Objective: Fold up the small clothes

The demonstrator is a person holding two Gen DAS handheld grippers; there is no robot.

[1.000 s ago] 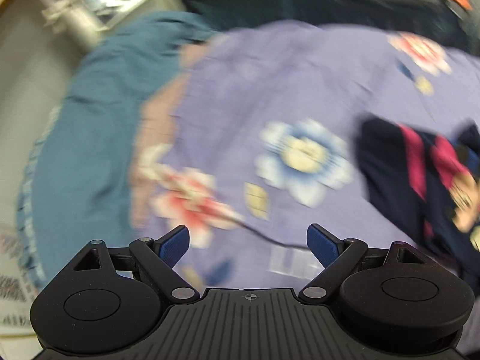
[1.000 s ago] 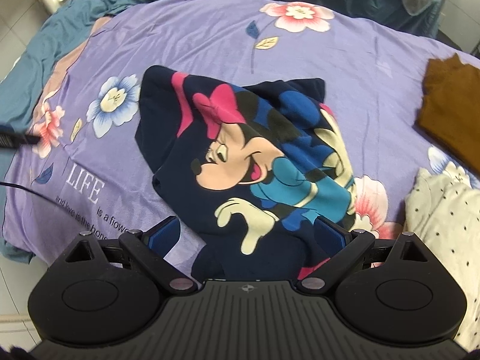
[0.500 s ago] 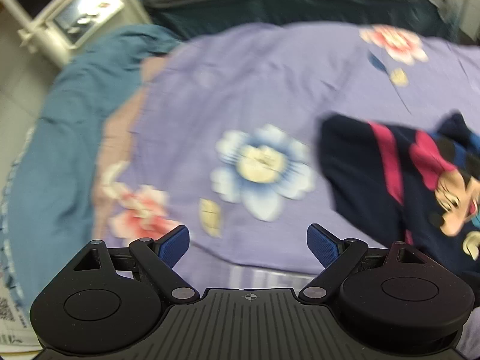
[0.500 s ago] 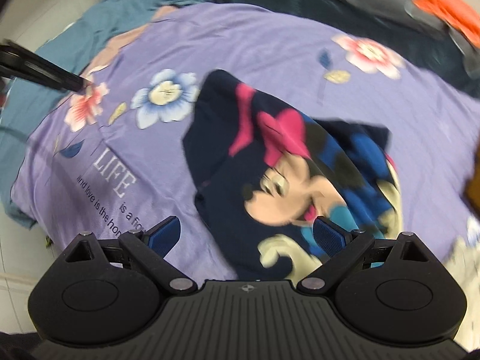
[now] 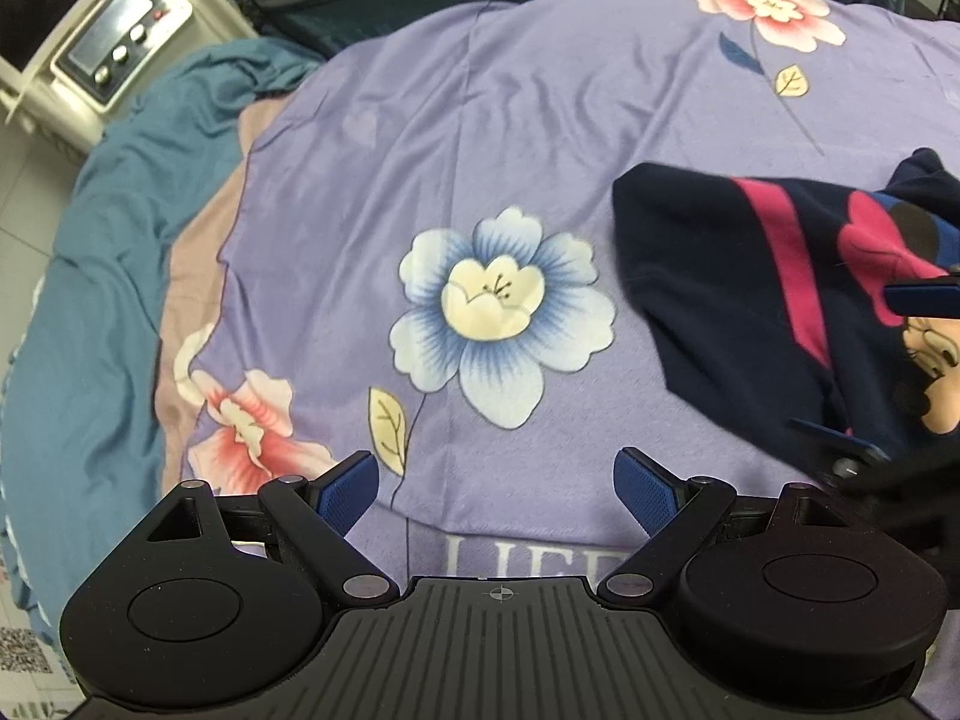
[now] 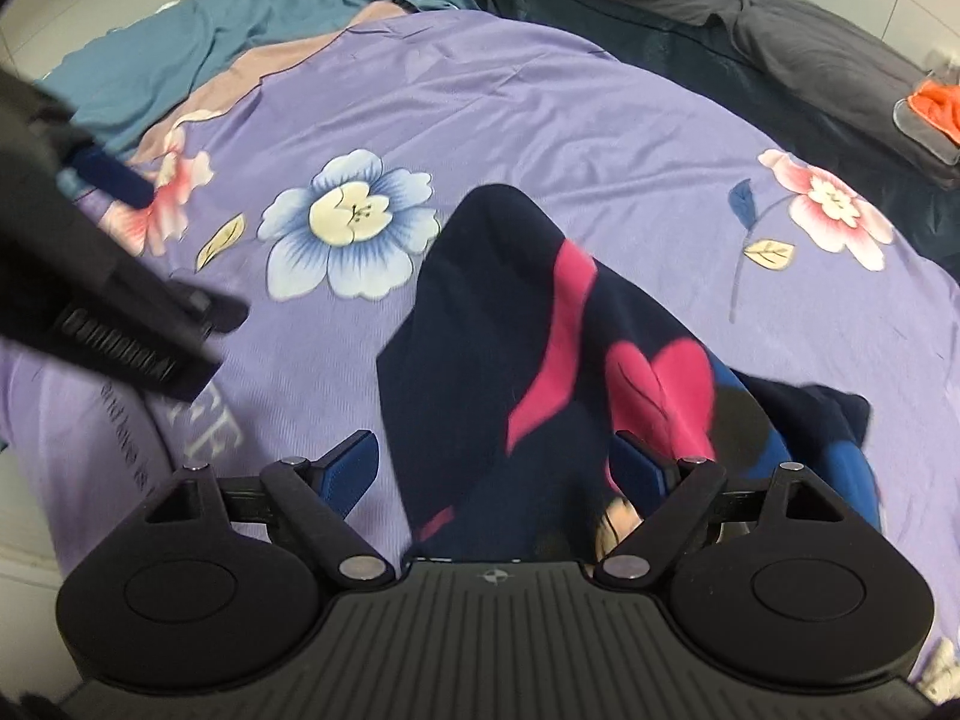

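Note:
A dark navy child's top (image 6: 480, 330) with a pink stripe and a cartoon mouse print lies crumpled on the purple flowered bedsheet (image 6: 540, 120). It also shows at the right of the left wrist view (image 5: 738, 300). My right gripper (image 6: 498, 468) is open, low over the near part of the top, with cloth between its jaws. My left gripper (image 5: 498, 480) is open and empty over bare sheet, left of the top. The left gripper also shows at the left of the right wrist view (image 6: 114, 306).
A teal blanket (image 5: 102, 252) lies along the left side of the bed. A white appliance with knobs (image 5: 114, 48) stands beyond it. Dark grey bedding (image 6: 750, 18) and an orange cloth (image 6: 936, 102) lie at the far side.
Both grippers have moved in towards the navy top. The left swung right, bringing the top's left edge into view. The right dropped low over the top and turned left.

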